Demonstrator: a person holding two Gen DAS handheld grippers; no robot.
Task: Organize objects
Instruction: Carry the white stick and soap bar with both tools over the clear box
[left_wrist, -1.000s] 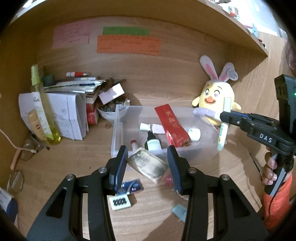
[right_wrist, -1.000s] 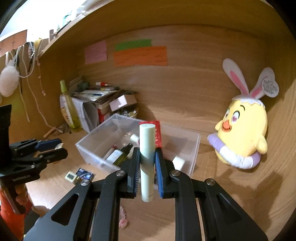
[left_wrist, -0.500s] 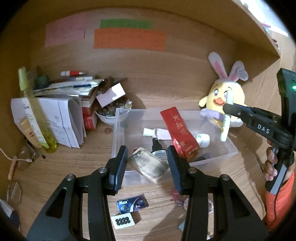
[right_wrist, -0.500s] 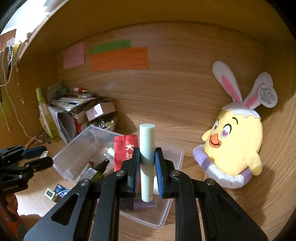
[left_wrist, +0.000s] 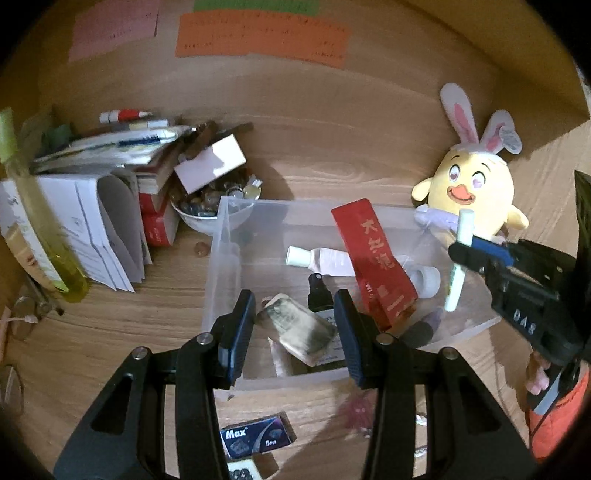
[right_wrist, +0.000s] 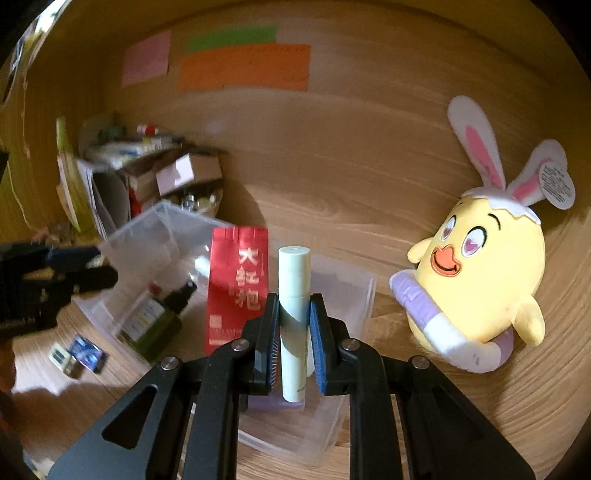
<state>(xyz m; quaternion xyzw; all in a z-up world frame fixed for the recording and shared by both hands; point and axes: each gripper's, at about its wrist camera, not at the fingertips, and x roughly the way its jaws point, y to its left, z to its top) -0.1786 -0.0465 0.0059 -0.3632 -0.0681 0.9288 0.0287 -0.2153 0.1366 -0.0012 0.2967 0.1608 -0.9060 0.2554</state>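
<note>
A clear plastic bin (left_wrist: 221, 236) (right_wrist: 365, 295) holds a red packet (left_wrist: 373, 254) (right_wrist: 236, 288), a dark spray bottle (left_wrist: 317, 291) (right_wrist: 155, 317) and a white tube (left_wrist: 317, 258). My left gripper (left_wrist: 293, 299) (right_wrist: 92, 266) is shut on a grey-beige sachet (left_wrist: 295, 328), hanging over the bin's near part. My right gripper (right_wrist: 294, 301) (left_wrist: 465, 251) is shut on an upright pale green tube (right_wrist: 294, 273) (left_wrist: 458, 288), above the bin's right end.
A yellow bunny-eared plush (left_wrist: 476, 192) (right_wrist: 480, 273) sits right of the bin. Left of it are a bowl of stones (left_wrist: 207, 206), stacked papers (left_wrist: 92, 221) and a yellow-green bottle (left_wrist: 40, 236). A blue staple box (left_wrist: 255, 435) lies in front.
Both grippers have moved forward and down toward the bin with their loads. The sachet now hangs over the bin's front part, and the green tube over its right end.
</note>
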